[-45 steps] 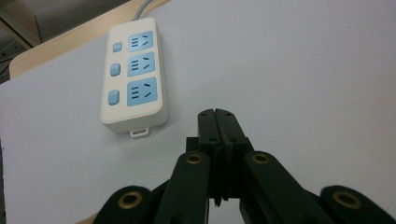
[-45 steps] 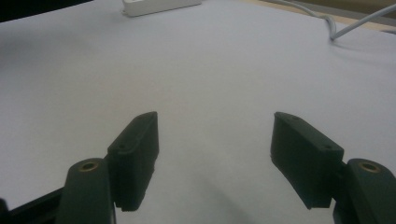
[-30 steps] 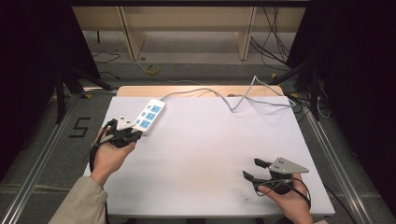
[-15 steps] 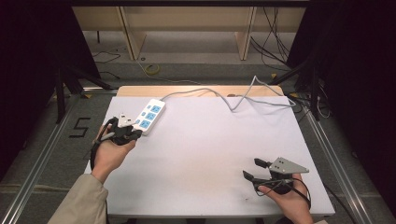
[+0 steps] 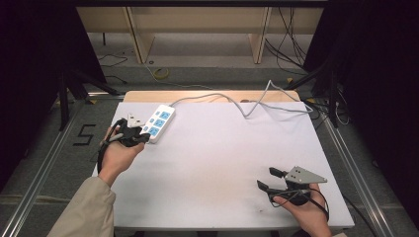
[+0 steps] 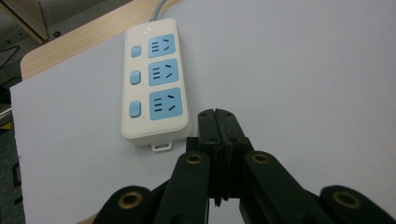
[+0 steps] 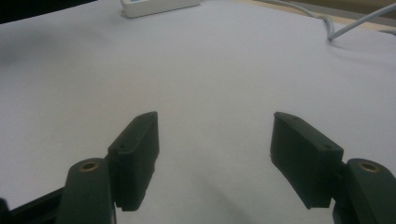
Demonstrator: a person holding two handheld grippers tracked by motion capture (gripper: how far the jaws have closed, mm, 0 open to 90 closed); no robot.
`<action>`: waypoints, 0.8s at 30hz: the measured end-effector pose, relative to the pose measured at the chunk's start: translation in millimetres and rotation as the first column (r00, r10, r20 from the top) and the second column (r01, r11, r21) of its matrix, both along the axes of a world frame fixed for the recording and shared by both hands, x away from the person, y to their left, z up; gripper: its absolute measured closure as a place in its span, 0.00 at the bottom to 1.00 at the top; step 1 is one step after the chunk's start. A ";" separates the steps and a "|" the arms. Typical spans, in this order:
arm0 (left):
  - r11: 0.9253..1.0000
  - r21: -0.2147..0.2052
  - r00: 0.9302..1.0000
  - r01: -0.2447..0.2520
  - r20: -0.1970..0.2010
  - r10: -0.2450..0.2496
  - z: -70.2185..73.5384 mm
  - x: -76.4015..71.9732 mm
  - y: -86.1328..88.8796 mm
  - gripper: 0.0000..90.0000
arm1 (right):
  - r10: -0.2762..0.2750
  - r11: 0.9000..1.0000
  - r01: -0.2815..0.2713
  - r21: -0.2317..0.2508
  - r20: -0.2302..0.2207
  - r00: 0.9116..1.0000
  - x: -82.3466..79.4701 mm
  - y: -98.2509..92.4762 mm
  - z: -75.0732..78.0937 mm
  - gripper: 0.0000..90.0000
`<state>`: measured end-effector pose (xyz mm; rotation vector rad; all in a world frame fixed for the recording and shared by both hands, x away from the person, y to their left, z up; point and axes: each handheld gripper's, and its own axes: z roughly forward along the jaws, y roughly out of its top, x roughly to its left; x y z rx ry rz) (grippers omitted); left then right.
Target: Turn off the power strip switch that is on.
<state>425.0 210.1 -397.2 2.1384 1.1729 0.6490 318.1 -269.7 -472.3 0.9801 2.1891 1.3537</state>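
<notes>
A white power strip with three blue sockets and blue switches lies at the table's far left; the left gripper view shows it just beyond the jaws. My left gripper hovers at the strip's near end, its jaws pressed together and holding nothing. My right gripper rests low near the table's front right, jaws spread wide over bare white surface.
The strip's grey cable loops across the table's back edge toward the right. A wooden strip runs along the table's far edge. Shelving legs and loose cables stand on the floor beyond.
</notes>
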 end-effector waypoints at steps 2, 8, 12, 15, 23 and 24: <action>1.000 0.002 1.000 -0.006 -0.004 0.006 -1.4 2.5 0.7 1.00 | 0.000 1.000 0.000 0.001 0.000 1.000 0.2 0.0 -0.1 0.37; 1.000 0.011 1.000 -0.013 -0.016 0.014 -1.8 10.5 1.1 1.00 | -0.001 1.000 0.001 0.001 0.000 1.000 0.1 -0.1 -0.2 0.37; 1.000 0.022 1.000 -0.006 -0.021 0.007 0.0 15.8 -0.3 1.00 | -0.002 1.000 0.002 0.001 0.001 1.000 0.0 0.0 0.0 0.37; 1.000 0.031 1.000 -0.004 -0.028 0.005 0.7 20.5 -1.2 1.00 | -0.002 1.000 0.002 0.001 0.001 1.000 -0.1 0.0 0.1 0.37; 0.999 0.040 0.999 -0.010 -0.040 0.011 3.4 33.1 -0.3 1.00 | -0.001 1.000 0.001 -0.001 0.001 1.000 0.0 -0.1 0.0 0.37; 0.999 0.049 0.999 -0.005 -0.048 0.008 3.2 34.9 0.2 1.00 | -0.001 1.000 0.001 -0.001 0.001 1.000 0.0 0.0 -0.1 0.37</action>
